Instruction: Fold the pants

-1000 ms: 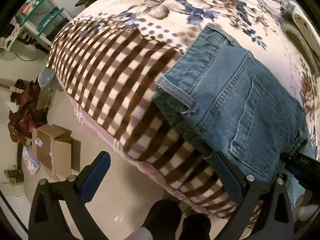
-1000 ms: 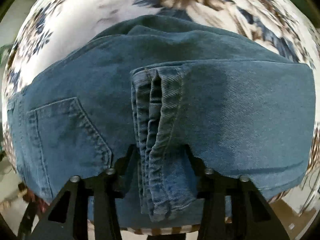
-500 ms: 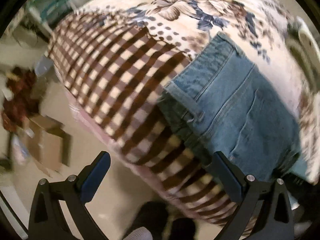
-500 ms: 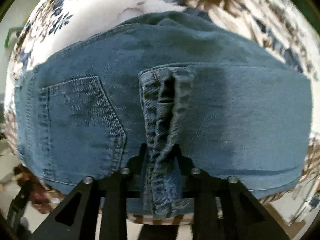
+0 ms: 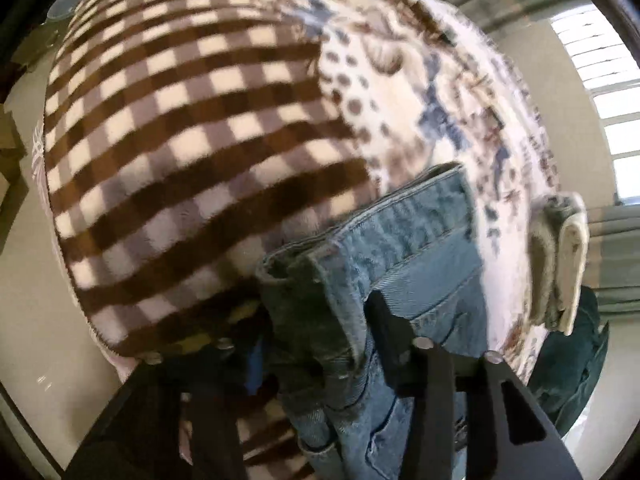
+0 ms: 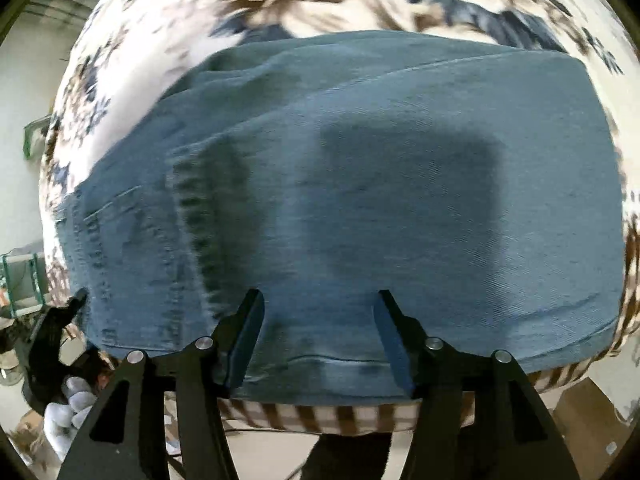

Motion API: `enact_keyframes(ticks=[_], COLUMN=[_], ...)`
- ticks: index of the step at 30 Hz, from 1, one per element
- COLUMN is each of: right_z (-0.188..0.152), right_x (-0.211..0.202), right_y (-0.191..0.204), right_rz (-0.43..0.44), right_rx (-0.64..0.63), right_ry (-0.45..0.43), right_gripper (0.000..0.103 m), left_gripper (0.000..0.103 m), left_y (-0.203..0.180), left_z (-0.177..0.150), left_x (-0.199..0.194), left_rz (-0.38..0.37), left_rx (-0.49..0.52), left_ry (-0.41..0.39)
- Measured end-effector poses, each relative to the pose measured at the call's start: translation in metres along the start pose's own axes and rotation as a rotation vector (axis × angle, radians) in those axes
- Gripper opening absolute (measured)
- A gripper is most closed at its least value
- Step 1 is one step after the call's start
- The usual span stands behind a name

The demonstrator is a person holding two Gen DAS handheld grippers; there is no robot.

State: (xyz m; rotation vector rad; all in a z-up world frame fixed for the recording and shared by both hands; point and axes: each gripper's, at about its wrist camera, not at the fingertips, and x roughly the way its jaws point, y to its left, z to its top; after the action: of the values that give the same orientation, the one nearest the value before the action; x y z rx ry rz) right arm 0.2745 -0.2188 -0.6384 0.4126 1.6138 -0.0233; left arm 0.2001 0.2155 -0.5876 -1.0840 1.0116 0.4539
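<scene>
Blue denim pants (image 6: 400, 184) lie folded on a bed with a floral and brown-checked blanket (image 5: 192, 128). In the left wrist view my left gripper (image 5: 316, 344) is shut on the waistband corner of the pants (image 5: 404, 240) at the bed's near edge. In the right wrist view my right gripper (image 6: 320, 332) is open, its fingers (image 6: 248, 332) resting over the near folded edge of the pants, holding nothing. The left gripper also shows at the left edge of the right wrist view (image 6: 52, 332).
A folded grey-white cloth (image 5: 560, 264) lies on the bed to the right of the pants, with a dark green garment (image 5: 576, 368) below it. A green rack (image 6: 24, 280) stands by the bed. Cardboard (image 6: 580, 412) sits on the floor.
My left gripper moved in from off the bed and closed on the waistband corner. My right gripper let go of the leg hems, opened, and shifted right along the near edge.
</scene>
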Motion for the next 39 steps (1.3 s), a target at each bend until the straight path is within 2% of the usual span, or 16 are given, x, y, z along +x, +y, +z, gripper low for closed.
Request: enact_keyframes(ticks=[2, 4, 5, 6, 8, 10, 12, 14, 19, 24, 27, 30, 33, 35, 39], right_z=[-0.005, -0.005, -0.004, -0.001, -0.001, 0.000, -0.001, -0.001, -0.004, -0.010, -0.010, -0.006, -0.001, 0.005, 0.011], right_x=[0.003, 0.005, 0.006, 0.009, 0.009, 0.007, 0.004, 0.004, 0.000, -0.026, -0.047, -0.068, -0.086, -0.096, -0.113], right_y=[-0.002, 0.000, 0.002, 0.010, 0.010, 0.010, 0.004, 0.002, -0.006, -0.028, -0.048, -0.079, -0.114, -0.138, -0.190], right_rz=[-0.003, -0.011, -0.016, -0.021, -0.020, -0.008, 0.017, 0.041, 0.098, 0.136, 0.143, 0.132, 0.138, 0.146, 0.140], right_rx=[-0.002, -0.010, -0.016, -0.021, -0.020, -0.014, -0.004, -0.002, -0.032, -0.053, -0.066, -0.047, -0.012, 0.019, 0.069], right_ry=[-0.002, 0.000, 0.000, 0.001, 0.001, 0.004, 0.003, 0.005, 0.010, 0.002, -0.027, -0.055, -0.089, -0.103, -0.122], right_gripper=[0.060, 0.060, 0.060, 0.060, 0.060, 0.060, 0.060, 0.060, 0.060, 0.060, 0.060, 0.066, 0.076, 0.089, 0.091], left_gripper=[0.039, 0.046, 0.055, 0.061, 0.062, 0.054, 0.035, 0.029, 0.024, 0.023, 0.022, 0.022, 0.022, 0.022, 0.022], left_y=[0.002, 0.013, 0.021, 0.027, 0.026, 0.014, 0.001, -0.002, -0.020, -0.070, -0.114, -0.163, -0.208, -0.230, -0.265], left_z=[-0.004, -0.002, 0.000, 0.002, 0.004, 0.003, -0.002, -0.008, -0.019, -0.041, -0.069, -0.110, -0.161, -0.192, -0.257], left_x=[-0.001, 0.009, 0.017, 0.025, 0.033, 0.028, 0.015, -0.002, -0.036, -0.078, -0.107, -0.130, -0.142, -0.142, -0.123], left_rz=[-0.023, -0.059, -0.099, -0.135, -0.156, -0.118, -0.081, -0.081, -0.073, -0.109, -0.145, -0.185, -0.201, -0.206, -0.234], left_rx=[0.011, -0.043, -0.081, -0.111, -0.124, -0.067, 0.005, 0.035, 0.069, 0.165, 0.262, 0.374, 0.502, 0.575, 0.677], left_ry=[-0.024, -0.014, -0.006, -0.006, -0.022, -0.052, -0.089, -0.117, -0.177, -0.256, -0.298, -0.306, -0.295, -0.282, -0.191])
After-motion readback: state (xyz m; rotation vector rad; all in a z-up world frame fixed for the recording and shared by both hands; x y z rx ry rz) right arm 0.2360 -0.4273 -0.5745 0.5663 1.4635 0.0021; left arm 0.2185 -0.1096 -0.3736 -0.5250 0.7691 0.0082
